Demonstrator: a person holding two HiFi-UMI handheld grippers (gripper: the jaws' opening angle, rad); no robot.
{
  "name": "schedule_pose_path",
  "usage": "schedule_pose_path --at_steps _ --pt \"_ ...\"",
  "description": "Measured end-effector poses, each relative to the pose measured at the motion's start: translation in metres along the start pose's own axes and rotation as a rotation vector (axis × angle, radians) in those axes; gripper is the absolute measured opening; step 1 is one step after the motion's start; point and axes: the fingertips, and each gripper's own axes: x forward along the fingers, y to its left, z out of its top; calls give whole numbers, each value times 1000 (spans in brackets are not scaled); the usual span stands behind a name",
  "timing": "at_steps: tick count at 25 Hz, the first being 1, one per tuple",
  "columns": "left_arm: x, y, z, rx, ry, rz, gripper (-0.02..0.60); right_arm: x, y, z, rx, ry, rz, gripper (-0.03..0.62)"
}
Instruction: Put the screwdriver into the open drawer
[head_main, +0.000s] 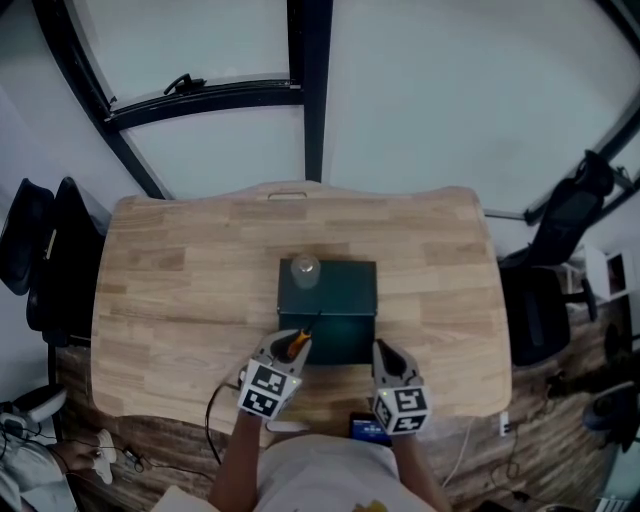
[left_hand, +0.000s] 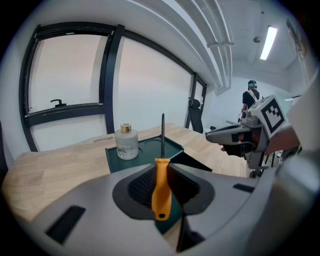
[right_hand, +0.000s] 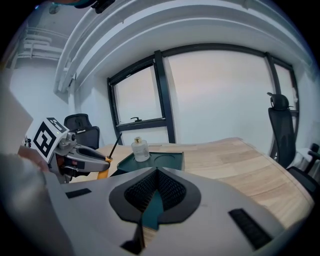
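Note:
An orange-handled screwdriver (head_main: 298, 345) (left_hand: 161, 187) is clamped in my left gripper (head_main: 292, 347) (left_hand: 161, 176), its black shaft pointing up and away toward the window. It hangs at the front left corner of the dark green drawer box (head_main: 345, 285) (left_hand: 150, 150), just over the pulled-out drawer (head_main: 338, 338). My right gripper (head_main: 386, 353) (right_hand: 156, 192) hovers at the drawer's front right corner, shut and holding nothing. The right gripper view shows the left gripper (right_hand: 82, 157) with the orange handle (right_hand: 103, 172) below it.
A frosted glass bottle (head_main: 304, 270) (left_hand: 126, 142) (right_hand: 140, 149) with a gold cap stands on the box's back left corner. The wooden table (head_main: 180, 290) spreads to both sides. Office chairs (head_main: 40, 250) stand left and right. A black cable (head_main: 212, 405) hangs off the near edge.

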Motion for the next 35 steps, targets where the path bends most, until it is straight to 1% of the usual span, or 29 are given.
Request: schedule_pose_path --at_steps 6,13,19,23,27,35 --pt "13 5 -12 7 37 -7 75 9 -5 -3 1 33 4 -2" --pt "21 10 -23 31 86 -12 75 24 -6 -16 15 60 13 -2" --pt "29 12 -36 34 107 -23 75 32 -7 -15 13 73 21 -2" --pt "30 10 -41 44 144 -34 75 36 -4 -17 12 90 33 -2" --pt "31 8 -46 72 179 -42 75 37 -3 -15 6 90 37 -2" --pt "38 4 -54 91 222 -57 75 37 -7 -20 16 93 31 -2"
